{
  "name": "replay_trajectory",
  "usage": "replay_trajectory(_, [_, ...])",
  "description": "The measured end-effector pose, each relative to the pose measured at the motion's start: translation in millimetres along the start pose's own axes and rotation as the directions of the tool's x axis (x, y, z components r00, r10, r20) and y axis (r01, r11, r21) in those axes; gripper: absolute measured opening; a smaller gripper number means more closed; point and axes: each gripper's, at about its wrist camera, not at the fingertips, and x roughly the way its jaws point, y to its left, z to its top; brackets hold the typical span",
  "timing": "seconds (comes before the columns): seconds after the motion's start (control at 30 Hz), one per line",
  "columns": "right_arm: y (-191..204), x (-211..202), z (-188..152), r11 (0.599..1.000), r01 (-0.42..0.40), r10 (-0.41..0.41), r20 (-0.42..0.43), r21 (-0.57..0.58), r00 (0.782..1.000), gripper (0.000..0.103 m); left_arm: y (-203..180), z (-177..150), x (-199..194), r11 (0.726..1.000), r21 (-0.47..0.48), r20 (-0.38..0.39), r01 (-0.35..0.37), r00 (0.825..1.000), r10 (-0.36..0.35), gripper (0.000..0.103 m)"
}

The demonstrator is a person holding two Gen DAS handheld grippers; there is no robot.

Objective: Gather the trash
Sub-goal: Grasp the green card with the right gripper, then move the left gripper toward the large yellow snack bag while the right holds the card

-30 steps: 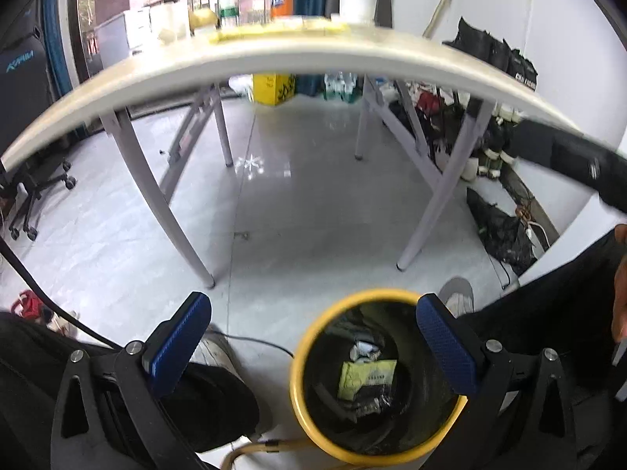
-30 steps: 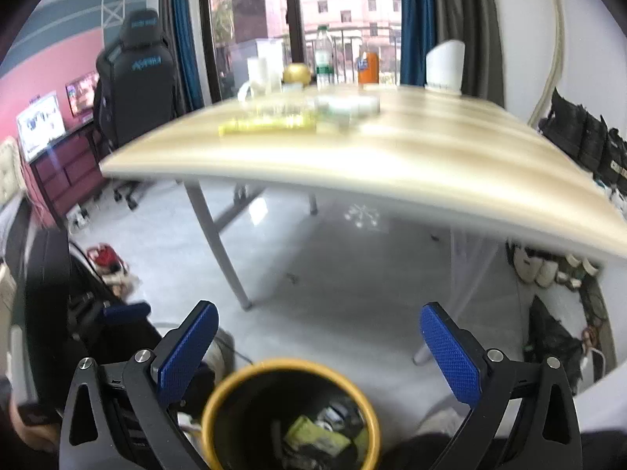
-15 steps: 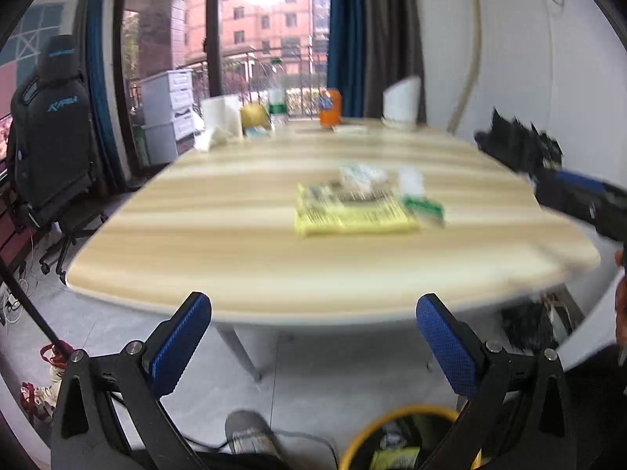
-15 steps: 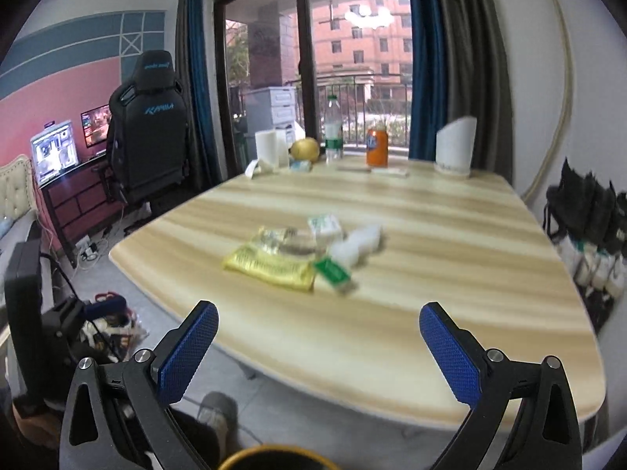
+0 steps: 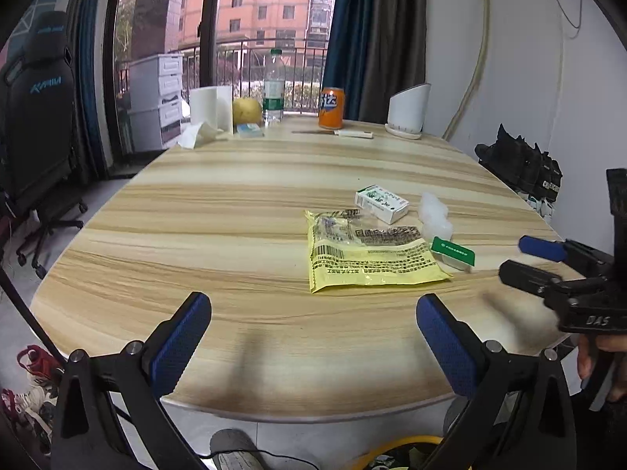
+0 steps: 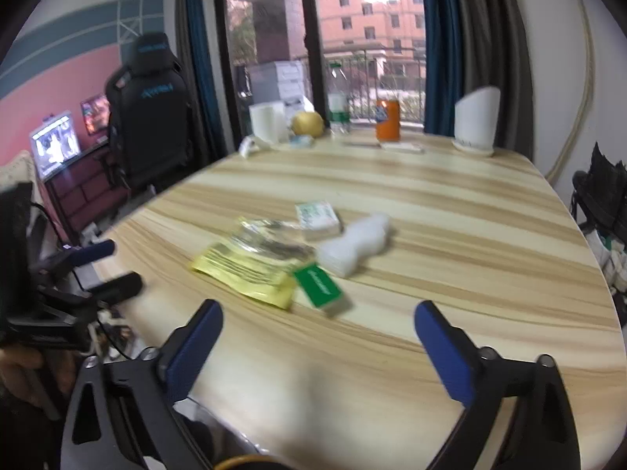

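A yellow plastic wrapper [image 5: 368, 258] lies flat on the wooden table [image 5: 196, 215], with a white and green carton [image 5: 381, 203], crumpled clear plastic [image 5: 434, 217] and a green card [image 5: 452, 252] beside it. The same trash shows in the right wrist view: wrapper [image 6: 250, 266], carton [image 6: 317, 217], plastic [image 6: 354, 244], card [image 6: 319, 286]. My left gripper [image 5: 309, 337] is open and empty over the near table edge, short of the wrapper. My right gripper [image 6: 317, 346] is open and empty, just short of the card. A yellow-rimmed bin [image 5: 395, 456] sits below the table edge.
At the table's far end stand an orange can [image 5: 331, 107], a water bottle [image 5: 273, 86], a paper roll [image 5: 209, 109], a yellow fruit [image 5: 247, 111] and a white holder [image 5: 407, 111]. A black gaming chair [image 5: 35, 117] stands left. Shoes [image 5: 521, 168] line the right wall.
Both grippers have risen from above the bin to table height and moved forward over the near edge toward the trash. Both stay open and empty.
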Motion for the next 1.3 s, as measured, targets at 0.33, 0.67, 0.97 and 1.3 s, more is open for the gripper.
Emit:
replay_trajectory(0.33, [5.7, 37.0, -0.5, 0.998, 0.009, -0.014, -0.082, -0.063, 0.997, 0.069, 2.8, 4.0, 6.9, 1.000, 0.018, -0.037, 0.013, 0.999, -0.012, 0.102])
replay_trajectory(0.67, [10.9, 55.3, 6.5, 0.996, 0.027, -0.039, -0.142, -0.087, 0.989, 0.033, 0.3, 12.0, 8.8, 0.999, 0.039, -0.044, 0.001, 0.999, 0.001, 0.102])
replay_trajectory(0.97, [0.6, 27.4, 4.1, 1.000, -0.021, 0.021, -0.059, -0.011, 0.998, 0.024, -7.0, 30.4, 14.6, 0.998, 0.067, -0.074, 0.000, 0.997, 0.005, 0.102])
replay_trajectory(1.3, [-6.6, 2.6, -16.0, 0.999, -0.049, 0.049, -0.012, 0.019, 0.999, 0.024, -23.4, 39.8, 39.8, 0.999, 0.034, -0.159, 0.011, 0.987, -0.005, 0.102])
